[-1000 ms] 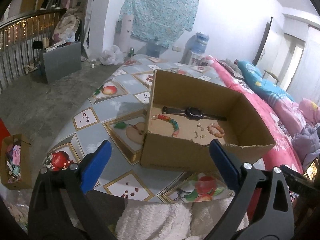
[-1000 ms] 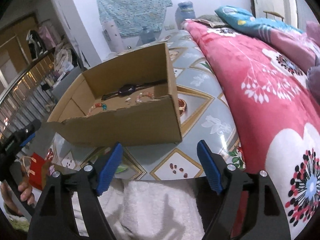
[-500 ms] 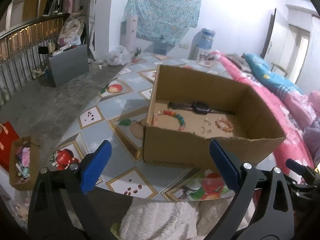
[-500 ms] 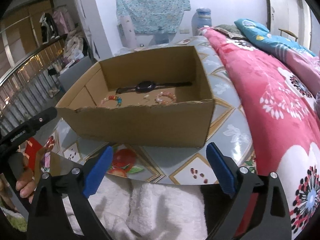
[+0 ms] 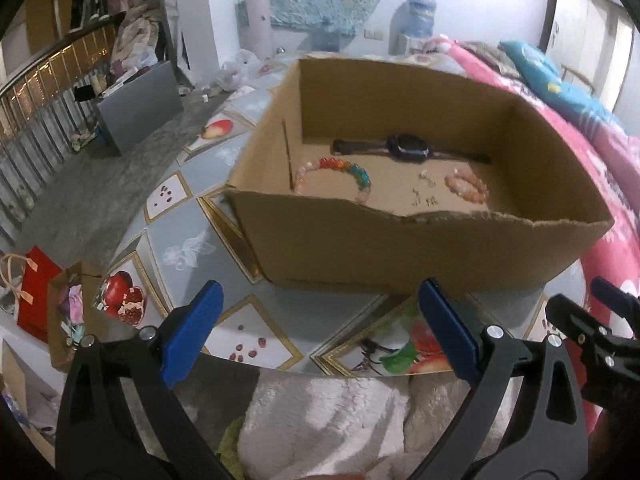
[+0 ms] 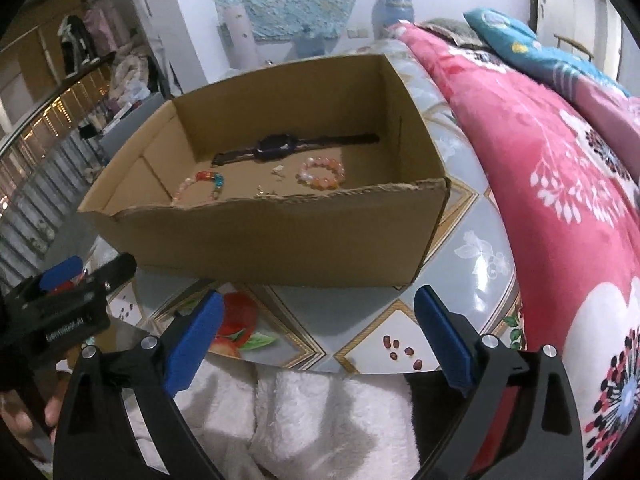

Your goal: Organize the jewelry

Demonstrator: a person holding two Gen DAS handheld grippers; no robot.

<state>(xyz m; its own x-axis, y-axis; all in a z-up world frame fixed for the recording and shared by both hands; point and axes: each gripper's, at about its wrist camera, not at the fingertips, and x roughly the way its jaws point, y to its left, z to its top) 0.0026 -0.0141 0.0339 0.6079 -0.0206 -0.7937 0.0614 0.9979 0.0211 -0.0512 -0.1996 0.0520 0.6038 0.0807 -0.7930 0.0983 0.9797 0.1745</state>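
An open cardboard box (image 5: 400, 248) (image 6: 280, 236) stands on a table with a fruit-print cloth. Inside lie a black watch (image 5: 408, 148) (image 6: 276, 145), a multicoloured bead bracelet (image 5: 344, 170) (image 6: 208, 180), a pink bead bracelet (image 5: 466, 186) (image 6: 322, 172) and small earrings (image 5: 424, 196) (image 6: 278, 171). My left gripper (image 5: 320, 328) is open and empty, in front of the box's near wall. My right gripper (image 6: 316, 332) is open and empty, also in front of the near wall. Each gripper shows at the edge of the other's view.
A pink floral quilt (image 6: 560, 184) lies along the table's right side. A white fluffy cloth (image 6: 304, 420) lies below the table's near edge. On the floor at left stand a grey case (image 5: 136, 108), a red bag (image 5: 36, 296) and a railing (image 5: 36, 120).
Both grippers have moved closer to the box and now face it more squarely; the box looks larger in both views. Both stay open and empty.
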